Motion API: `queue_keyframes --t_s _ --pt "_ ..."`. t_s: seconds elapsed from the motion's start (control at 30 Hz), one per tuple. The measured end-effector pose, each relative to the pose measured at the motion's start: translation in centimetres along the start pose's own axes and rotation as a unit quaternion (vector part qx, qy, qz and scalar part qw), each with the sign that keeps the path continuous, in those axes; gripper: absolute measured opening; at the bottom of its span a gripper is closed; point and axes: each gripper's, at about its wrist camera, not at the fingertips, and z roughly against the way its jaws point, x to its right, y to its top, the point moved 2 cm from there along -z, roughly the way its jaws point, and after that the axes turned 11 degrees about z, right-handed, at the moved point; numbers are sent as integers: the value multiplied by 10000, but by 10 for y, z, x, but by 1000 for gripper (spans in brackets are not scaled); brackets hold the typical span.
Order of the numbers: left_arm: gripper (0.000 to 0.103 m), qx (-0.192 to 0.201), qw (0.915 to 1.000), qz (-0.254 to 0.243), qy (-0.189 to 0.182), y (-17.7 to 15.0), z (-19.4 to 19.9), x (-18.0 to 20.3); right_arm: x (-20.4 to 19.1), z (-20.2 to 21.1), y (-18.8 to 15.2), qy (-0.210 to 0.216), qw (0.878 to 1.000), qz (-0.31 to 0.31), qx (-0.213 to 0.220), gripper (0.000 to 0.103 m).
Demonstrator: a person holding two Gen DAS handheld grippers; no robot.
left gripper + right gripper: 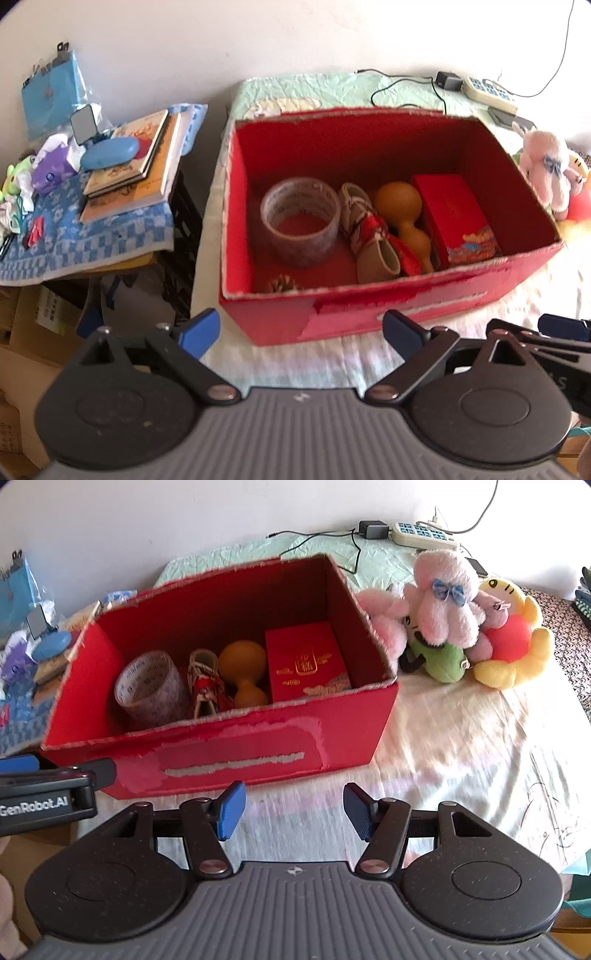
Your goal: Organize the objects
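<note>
Two grippers, left gripper [301,330] and right gripper [294,816], jaws wide, red box [236,746] near wall hiding contents' bases.

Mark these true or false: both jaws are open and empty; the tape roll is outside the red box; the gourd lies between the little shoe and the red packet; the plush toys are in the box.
1. Left gripper and right gripper have open, empty jaws: true.
2. Tape roll is outside the red box: false, it is inside.
3. Gourd lies between the little shoe and red packet: true.
4. Plush toys are in the box: false, they sit beside it on the bedcover.
</note>
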Motion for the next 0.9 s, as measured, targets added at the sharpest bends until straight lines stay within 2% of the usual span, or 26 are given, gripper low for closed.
queue_keyframes --t_s 0.27,0.4,0.57,0.7,0.9 --pt "96 384 9992 -26 -73 31 16 10 15 41 36 -64 9968 -169 778 62" --pt "99 649 9978 -83 -64 47 23 18 20 48 54 -108 9939 -254 1065 62" --pt "99 794 9968 -21 -22 68 23 22 23 50 68 -162 9905 -305 1329 62" --pt "99 759 9971 93 -8 72 19 23 23 43 70 -218 9901 -277 1358 62" --pt "99 585 9981 181 111 65 6 21 26 24 67 -66 9932 -277 1129 62"
